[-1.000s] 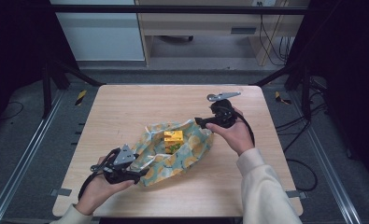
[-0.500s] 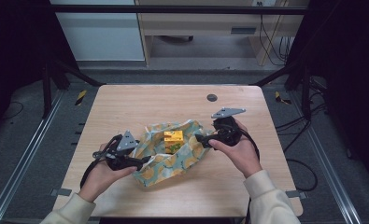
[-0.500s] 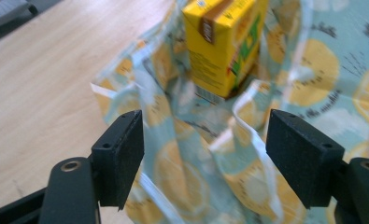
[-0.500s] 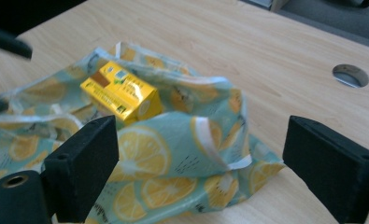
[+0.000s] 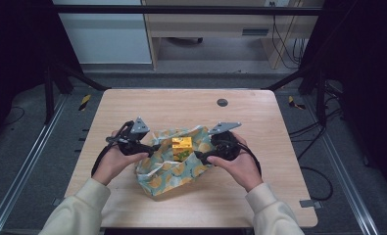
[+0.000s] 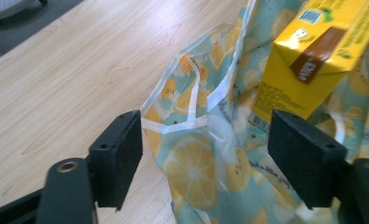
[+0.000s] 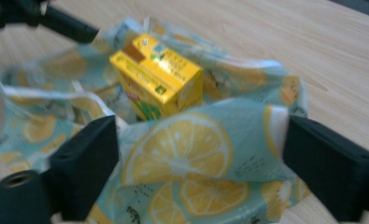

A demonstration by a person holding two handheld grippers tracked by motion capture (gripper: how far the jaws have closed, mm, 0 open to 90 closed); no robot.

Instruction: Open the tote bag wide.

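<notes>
The table [image 5: 132, 105] held a lemon-print bag [image 5: 169, 171] with a yellow carton [image 5: 181, 148] upright on it, mid-table. The left gripper [image 5: 152, 147] and right gripper [image 5: 199, 155] flanked it, jaws spread around cloth edges, pinching nothing. The right jaws had just been closing. The step looked like wrapping the carton; next, each should pinch its edge.

carton [image 5: 181, 148] mid-cloth [image 5: 167, 175], table [image 5: 181, 103] beyond open

the carton [image 5: 181, 148] stands on the cloth [image 5: 169, 171] between the left gripper [image 5: 151, 148] and the right gripper [image 5: 201, 155]. the cloth spreads under both grippers' tips. beyond the right gripper, a round disc [image 5: 222, 102] lies on the table [image 5: 132, 105].
</notes>
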